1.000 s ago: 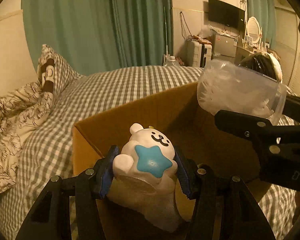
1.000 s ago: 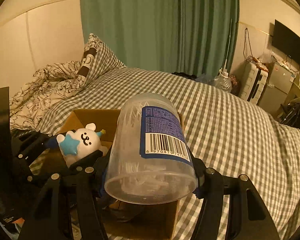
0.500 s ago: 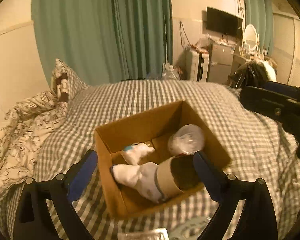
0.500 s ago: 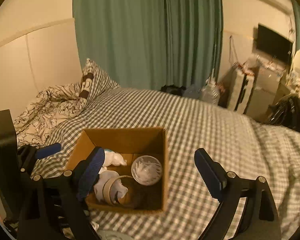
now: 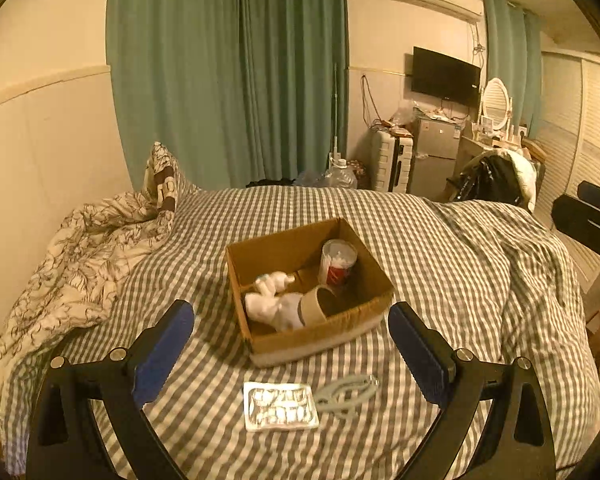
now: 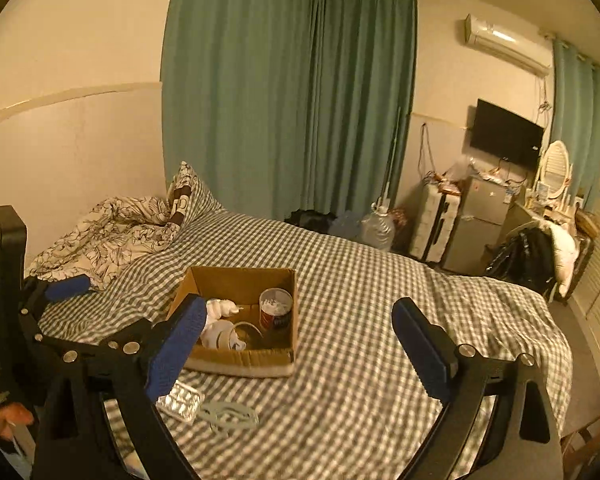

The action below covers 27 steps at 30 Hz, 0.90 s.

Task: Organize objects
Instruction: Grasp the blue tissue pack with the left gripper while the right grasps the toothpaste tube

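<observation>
A cardboard box (image 5: 364, 318) (image 6: 242, 356) sits on the checked bed. In it lie a white plush toy (image 5: 274, 282) (image 6: 219, 307), a clear plastic jar (image 5: 337, 261) (image 6: 275, 313), a tape roll (image 5: 315, 307) and a white cloth (image 5: 274, 312). On the bed in front of the box lie a blister pack (image 5: 280, 406) (image 6: 180, 402) and a pale plastic clip (image 5: 346, 394) (image 6: 228, 416). My left gripper (image 5: 290, 354) is open and empty, above these two. My right gripper (image 6: 296, 354) is open and empty, right of the box.
A crumpled patterned duvet and pillow (image 5: 100, 248) lie at the bed's left. Green curtains (image 5: 228, 72) hang behind. A suitcase, small fridge (image 5: 436, 156) and chair with clothes (image 5: 496, 180) stand at the far right.
Both grippers opened, dropping the plush toy and the jar into the box, then pulled back and up from the box. The blister pack and clip came into view.
</observation>
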Each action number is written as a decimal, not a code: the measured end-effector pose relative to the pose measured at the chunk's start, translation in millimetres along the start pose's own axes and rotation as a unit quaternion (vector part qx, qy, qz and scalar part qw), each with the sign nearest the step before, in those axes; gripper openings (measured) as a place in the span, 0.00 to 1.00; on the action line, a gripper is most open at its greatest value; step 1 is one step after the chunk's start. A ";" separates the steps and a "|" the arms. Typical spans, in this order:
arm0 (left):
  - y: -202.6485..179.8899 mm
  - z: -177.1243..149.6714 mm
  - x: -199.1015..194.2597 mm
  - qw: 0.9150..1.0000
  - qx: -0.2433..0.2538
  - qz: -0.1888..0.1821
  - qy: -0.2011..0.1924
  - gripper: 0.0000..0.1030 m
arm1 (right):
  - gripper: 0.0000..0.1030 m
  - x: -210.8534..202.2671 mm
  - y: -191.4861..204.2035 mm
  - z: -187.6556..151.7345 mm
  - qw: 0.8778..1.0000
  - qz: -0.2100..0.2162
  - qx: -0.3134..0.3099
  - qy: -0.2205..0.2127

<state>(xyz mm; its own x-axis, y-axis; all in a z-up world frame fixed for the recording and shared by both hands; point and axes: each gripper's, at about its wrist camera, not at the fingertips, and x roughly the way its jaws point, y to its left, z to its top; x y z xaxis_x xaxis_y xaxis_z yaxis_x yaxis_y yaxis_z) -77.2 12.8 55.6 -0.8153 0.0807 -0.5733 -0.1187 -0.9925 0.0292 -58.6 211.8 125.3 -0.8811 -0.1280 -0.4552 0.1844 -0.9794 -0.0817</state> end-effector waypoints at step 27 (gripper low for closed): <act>-24.1 -212.8 76.6 0.974 0.022 -0.028 0.222 0.76 | 0.92 54.0 30.1 -194.1 0.989 -0.004 0.017 0.148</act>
<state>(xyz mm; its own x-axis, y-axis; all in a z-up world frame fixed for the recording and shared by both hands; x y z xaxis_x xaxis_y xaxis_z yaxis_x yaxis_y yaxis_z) -16.2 23.4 -163.3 -0.4822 0.0780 -0.8726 -0.1885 -0.9819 0.0164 -16.2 205.7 -73.8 -0.7158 -0.0744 -0.6943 0.1597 -0.9854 -0.0590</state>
